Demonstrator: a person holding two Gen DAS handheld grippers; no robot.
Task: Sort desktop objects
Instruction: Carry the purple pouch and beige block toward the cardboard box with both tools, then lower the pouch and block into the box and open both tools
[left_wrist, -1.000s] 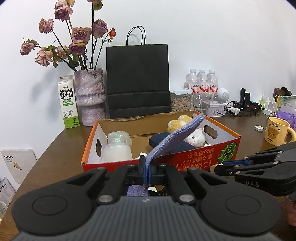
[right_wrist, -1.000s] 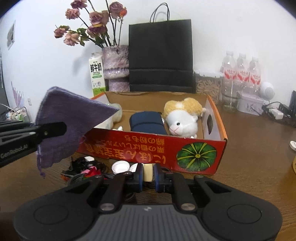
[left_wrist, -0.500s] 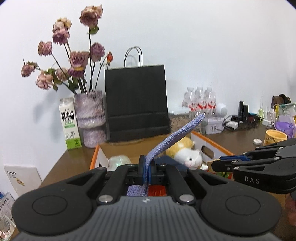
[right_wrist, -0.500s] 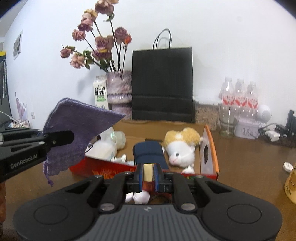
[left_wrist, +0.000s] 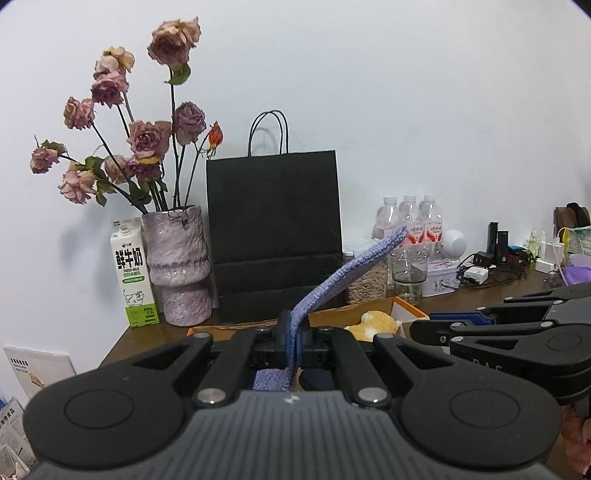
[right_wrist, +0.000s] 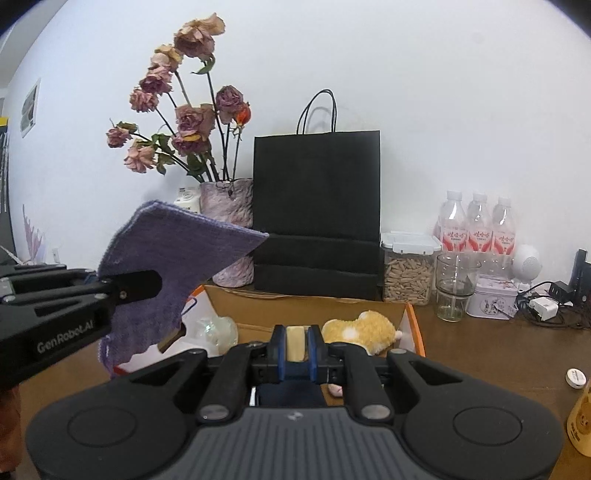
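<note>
My left gripper (left_wrist: 293, 339) is shut on a purple cloth (left_wrist: 347, 269) that sticks up and to the right; from the right wrist view the same cloth (right_wrist: 173, 258) hangs as a wide sheet off the left gripper (right_wrist: 147, 286). My right gripper (right_wrist: 296, 345) is shut on a small cream-coloured block (right_wrist: 295, 343). Both are raised above the near side of an orange cardboard box (right_wrist: 415, 325). Inside the box lie a yellow-and-white plush toy (right_wrist: 365, 330), a dark blue item (right_wrist: 291, 393) and a clear lidded container (right_wrist: 218, 330).
Behind the box stand a black paper bag (right_wrist: 317, 214), a purple vase of dried roses (right_wrist: 231, 210), a milk carton (left_wrist: 133, 273), a jar of seeds (right_wrist: 408, 271), a glass (right_wrist: 454, 290) and three water bottles (right_wrist: 478, 225). Chargers and cables (right_wrist: 546, 306) lie right; a yellow mug (right_wrist: 581, 424) at the edge.
Both grippers have risen with what they hold, so the box has sunk low in both views and more wall shows. The grips are unchanged.
</note>
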